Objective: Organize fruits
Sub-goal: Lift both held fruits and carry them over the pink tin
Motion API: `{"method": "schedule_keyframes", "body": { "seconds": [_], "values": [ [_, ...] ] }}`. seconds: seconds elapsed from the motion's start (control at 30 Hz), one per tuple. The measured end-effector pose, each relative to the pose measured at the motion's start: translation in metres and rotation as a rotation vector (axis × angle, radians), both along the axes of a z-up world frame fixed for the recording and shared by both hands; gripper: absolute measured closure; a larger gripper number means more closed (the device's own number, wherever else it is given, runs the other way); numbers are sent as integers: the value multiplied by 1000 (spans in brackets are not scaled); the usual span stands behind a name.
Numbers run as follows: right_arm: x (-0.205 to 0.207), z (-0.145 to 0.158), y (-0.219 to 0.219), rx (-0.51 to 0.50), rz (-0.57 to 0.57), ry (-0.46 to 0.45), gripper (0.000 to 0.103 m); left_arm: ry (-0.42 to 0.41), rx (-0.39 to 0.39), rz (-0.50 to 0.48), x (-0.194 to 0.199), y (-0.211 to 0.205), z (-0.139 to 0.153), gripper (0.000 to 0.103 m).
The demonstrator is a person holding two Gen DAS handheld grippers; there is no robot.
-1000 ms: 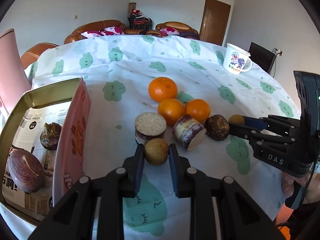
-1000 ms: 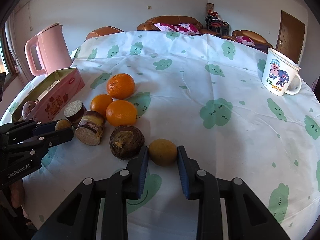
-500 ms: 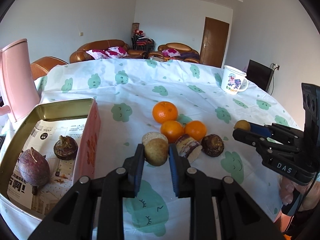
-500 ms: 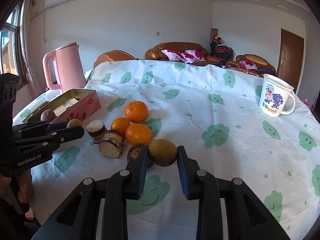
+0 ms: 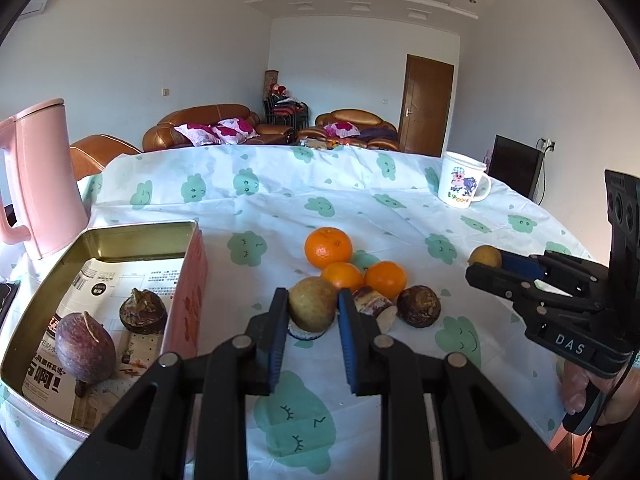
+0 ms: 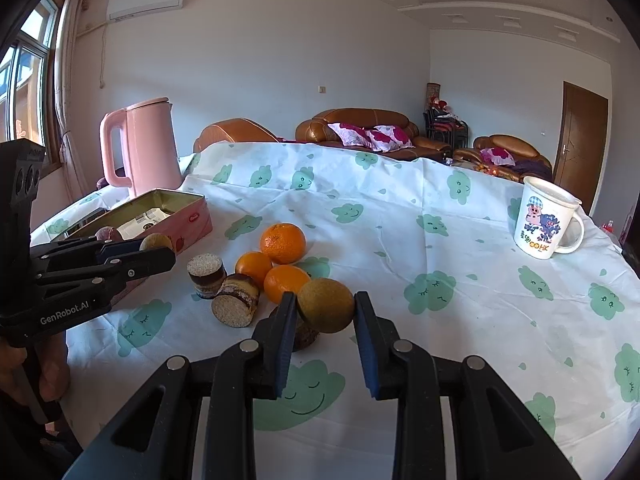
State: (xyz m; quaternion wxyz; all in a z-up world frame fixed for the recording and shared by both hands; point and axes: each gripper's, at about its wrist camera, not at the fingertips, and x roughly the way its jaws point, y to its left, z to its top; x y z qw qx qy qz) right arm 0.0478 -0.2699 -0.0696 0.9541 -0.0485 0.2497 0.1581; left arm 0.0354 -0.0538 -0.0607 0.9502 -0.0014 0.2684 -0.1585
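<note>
My left gripper (image 5: 313, 308) is shut on a small brown-green round fruit (image 5: 312, 309) and holds it above the table, right of the open pink tin (image 5: 191, 304). The tin holds a purple fruit (image 5: 85, 347) and a dark brown fruit (image 5: 143, 311). My right gripper (image 6: 325, 311) is shut on a similar brown-green fruit (image 6: 326, 310), also lifted. On the cloth lie three oranges (image 5: 328, 247), two cut purple-skinned pieces (image 6: 236, 300) and a dark brown fruit (image 5: 418, 305).
A pink kettle (image 5: 44, 184) stands behind the tin at the left. A white cartoon mug (image 6: 543, 218) stands at the far right of the table. The cloth has green cloud prints. Sofas and a door are beyond the table.
Both grippers have risen from the table, each carrying its brown-green fruit. The views now look more level across the room.
</note>
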Motion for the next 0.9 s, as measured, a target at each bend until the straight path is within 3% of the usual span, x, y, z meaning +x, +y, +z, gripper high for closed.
{"method": "schedule_keyframes", "body": {
  "seconds": [0.6,0.9],
  "values": [
    [-18,8,2,-13,5,-113,73,-137,19,33,-23,1,9,78],
    [-23,17,8,-26,17,-121,73,-128,25,38,-24,-1,11,78]
  ]
}}
